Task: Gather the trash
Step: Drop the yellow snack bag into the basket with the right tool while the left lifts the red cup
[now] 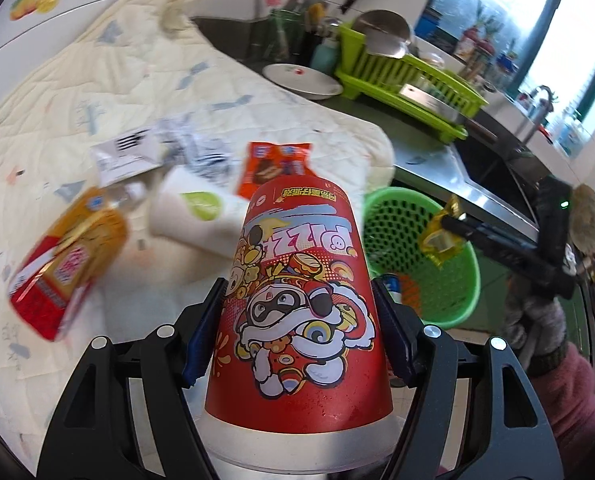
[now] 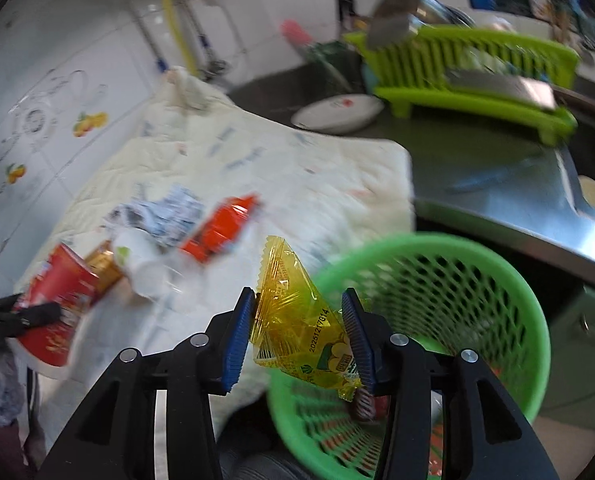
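Note:
My left gripper (image 1: pixel 299 300) is shut on a red paper cup (image 1: pixel 301 300) with a cartoon print, held bottom away from me, above the quilted cloth. My right gripper (image 2: pixel 297 312) is shut on a yellow wrapper (image 2: pixel 297 316), held over the near rim of the green mesh basket (image 2: pixel 477 264). The basket (image 1: pixel 397 232) shows behind the cup in the left wrist view, with the right gripper (image 1: pixel 445 224) and wrapper (image 1: pixel 441 236) over it. The red cup (image 2: pixel 61 296) shows at the left in the right wrist view. Some trash lies inside the basket.
On the cream quilted cloth (image 1: pixel 97 92) lie a white cup (image 1: pixel 197 208), an orange wrapper (image 1: pixel 273 164), a red-gold packet (image 1: pixel 65 264), and crumpled paper (image 1: pixel 193 148). A lime dish rack (image 1: pixel 409 76), a white plate (image 1: pixel 301 80) and a steel sink (image 1: pixel 493 160) stand behind.

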A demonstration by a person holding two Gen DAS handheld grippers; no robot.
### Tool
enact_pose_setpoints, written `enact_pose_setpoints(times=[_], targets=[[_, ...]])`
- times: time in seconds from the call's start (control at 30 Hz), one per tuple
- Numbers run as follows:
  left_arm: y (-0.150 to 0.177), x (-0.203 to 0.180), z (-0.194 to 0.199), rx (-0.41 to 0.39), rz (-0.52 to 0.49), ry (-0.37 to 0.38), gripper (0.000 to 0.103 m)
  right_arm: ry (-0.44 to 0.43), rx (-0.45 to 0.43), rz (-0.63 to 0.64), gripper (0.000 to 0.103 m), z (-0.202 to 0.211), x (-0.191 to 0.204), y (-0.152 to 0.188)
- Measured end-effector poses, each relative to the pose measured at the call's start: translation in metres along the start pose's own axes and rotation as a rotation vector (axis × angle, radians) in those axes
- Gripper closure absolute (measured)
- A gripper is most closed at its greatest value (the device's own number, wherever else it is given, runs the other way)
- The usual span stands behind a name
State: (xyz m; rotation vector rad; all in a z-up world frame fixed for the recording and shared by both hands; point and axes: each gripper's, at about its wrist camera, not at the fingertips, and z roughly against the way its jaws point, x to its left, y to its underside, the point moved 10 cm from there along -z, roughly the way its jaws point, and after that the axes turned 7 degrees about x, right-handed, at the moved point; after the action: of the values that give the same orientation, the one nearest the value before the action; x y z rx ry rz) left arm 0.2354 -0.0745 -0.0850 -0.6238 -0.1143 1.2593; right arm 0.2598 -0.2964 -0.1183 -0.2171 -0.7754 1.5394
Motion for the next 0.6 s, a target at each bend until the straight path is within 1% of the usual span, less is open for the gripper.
enact_pose_setpoints(times=[0.13,0.17,0.27,0.4,0.47,0.53,0.6], targets=[[-0.005,-0.029,-0.013,0.013,-0.033,0.027,0.034,0.030,0.015,-0.044,0.057,-0.005,-0.027,0.014],[-0.006,-0.037,-0.016,0.016,-0.042,0.035,0.034,0.046,0.012,-0.055,0.056,-0.006,-0.036,0.016],[-0.012,-0.057,-0.026,0.022,-0.063,0.055,0.034,0.056,0.012,-0.090,0.053,-0.006,-0.055,0.020],[-0.018,-0.081,-0.040,0.032,-0.087,0.084,0.034,0.071,0.005,-0.120,0.048,-0.007,-0.074,0.019],[-0.020,-0.094,-0.049,0.044,-0.101,0.094,0.034,0.064,-0.007,-0.121,0.042,-0.004,-0.081,0.019],[-0.021,-0.107,-0.056,0.051,-0.117,0.106,0.034,0.083,-0.023,-0.123,0.042,0.001,-0.087,0.017],[-0.022,-0.119,-0.065,0.059,-0.133,0.118,0.034,0.075,-0.038,-0.128,0.042,0.009,-0.089,0.018]])
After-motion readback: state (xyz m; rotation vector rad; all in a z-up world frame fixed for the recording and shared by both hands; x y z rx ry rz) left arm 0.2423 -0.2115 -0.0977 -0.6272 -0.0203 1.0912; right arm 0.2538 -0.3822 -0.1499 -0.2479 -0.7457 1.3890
